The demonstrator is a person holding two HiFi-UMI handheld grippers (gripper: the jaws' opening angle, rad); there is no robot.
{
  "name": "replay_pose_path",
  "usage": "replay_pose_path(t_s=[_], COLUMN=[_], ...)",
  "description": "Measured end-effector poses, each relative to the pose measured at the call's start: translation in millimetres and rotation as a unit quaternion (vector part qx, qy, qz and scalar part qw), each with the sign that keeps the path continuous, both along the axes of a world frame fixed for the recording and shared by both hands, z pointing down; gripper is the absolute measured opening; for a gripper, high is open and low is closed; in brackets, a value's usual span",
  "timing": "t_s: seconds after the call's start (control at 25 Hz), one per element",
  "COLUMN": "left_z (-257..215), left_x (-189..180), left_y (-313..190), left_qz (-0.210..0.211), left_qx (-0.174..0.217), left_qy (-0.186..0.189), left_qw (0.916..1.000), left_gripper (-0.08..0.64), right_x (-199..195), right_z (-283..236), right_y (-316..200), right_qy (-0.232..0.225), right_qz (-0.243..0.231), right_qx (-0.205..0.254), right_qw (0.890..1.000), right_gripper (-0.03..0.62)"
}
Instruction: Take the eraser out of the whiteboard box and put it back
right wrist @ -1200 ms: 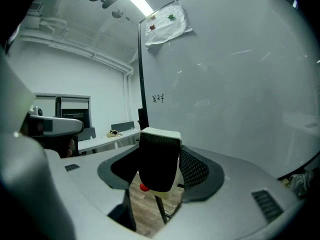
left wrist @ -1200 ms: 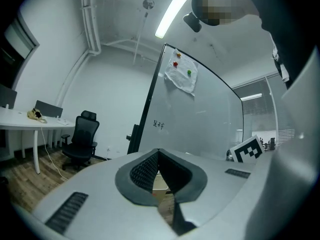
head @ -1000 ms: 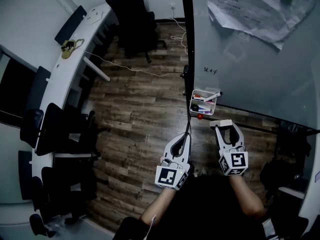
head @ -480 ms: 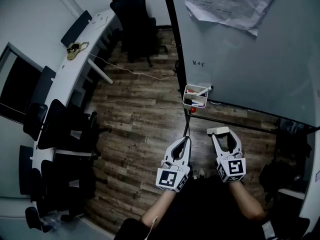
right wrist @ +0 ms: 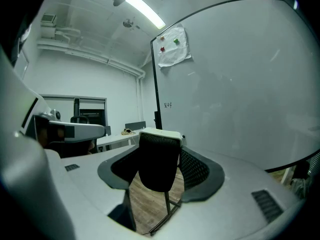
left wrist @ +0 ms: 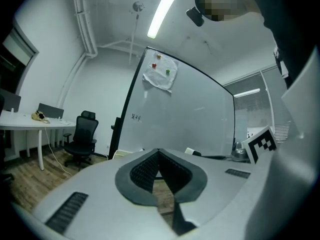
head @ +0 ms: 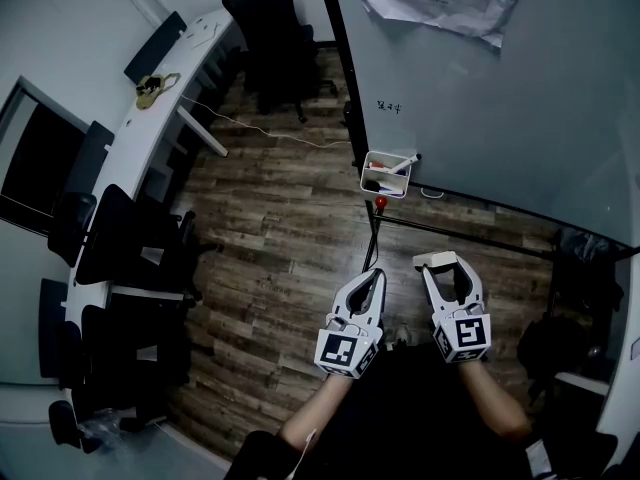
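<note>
**Head view.** The right gripper (head: 441, 264) is clamped on the eraser (head: 430, 259), a pale block held across its tips, near the person. It is well apart from the whiteboard box (head: 384, 191), which hangs farther off at the lower left corner of the whiteboard (head: 500, 98) and holds markers (head: 395, 166). The left gripper (head: 372, 276) sits just to the left of the right one. The eraser is out of the box, so the return step appears to be in hand. The next move calls for carrying the eraser far and slightly left, over the box's open top, before letting go.

**Left gripper view.** The jaws meet at their tips with nothing between them (idle).

**Right gripper view.** The eraser stands upright between the pads, with its dark felt face towards the camera and a white back on top.
</note>
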State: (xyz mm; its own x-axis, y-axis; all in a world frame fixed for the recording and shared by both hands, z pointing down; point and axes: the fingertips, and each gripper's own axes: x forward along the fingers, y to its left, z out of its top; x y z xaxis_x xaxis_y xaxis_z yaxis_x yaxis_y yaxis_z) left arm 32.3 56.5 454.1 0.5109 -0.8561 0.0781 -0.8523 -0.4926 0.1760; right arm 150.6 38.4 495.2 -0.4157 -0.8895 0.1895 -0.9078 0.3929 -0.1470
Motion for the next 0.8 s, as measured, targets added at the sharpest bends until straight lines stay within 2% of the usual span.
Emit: replay_pose_path(t_s=[0.36,0.52,0.8], left_z=[-4.2,-0.7,-1.9], left_x=[8.8,8.8,5.3], left_y=[0.6,-0.1,-0.8], left_qz=[0.007,0.005,-0.006], left_qx=[0.004,-0.001,0.000], left_qy=[-0.003,-0.027,-0.023], left_qw=[1.0000,0.9996,0.9997], left_gripper=[0.007,0.006,0.006], right_x=[4.6,4.9,2.5], right_z=[-2.6,-4.6,-0.4], right_y=[3.3,3.2,3.7], right_qy=[-0.004,-0.004,-0.001], right_qz=[-0.003,-0.003,-0.008], right_qx=[0.005,0.005,0.001], right_qw=[1.000,1.000,1.000], right_gripper=[0.253,0.253,0.253])
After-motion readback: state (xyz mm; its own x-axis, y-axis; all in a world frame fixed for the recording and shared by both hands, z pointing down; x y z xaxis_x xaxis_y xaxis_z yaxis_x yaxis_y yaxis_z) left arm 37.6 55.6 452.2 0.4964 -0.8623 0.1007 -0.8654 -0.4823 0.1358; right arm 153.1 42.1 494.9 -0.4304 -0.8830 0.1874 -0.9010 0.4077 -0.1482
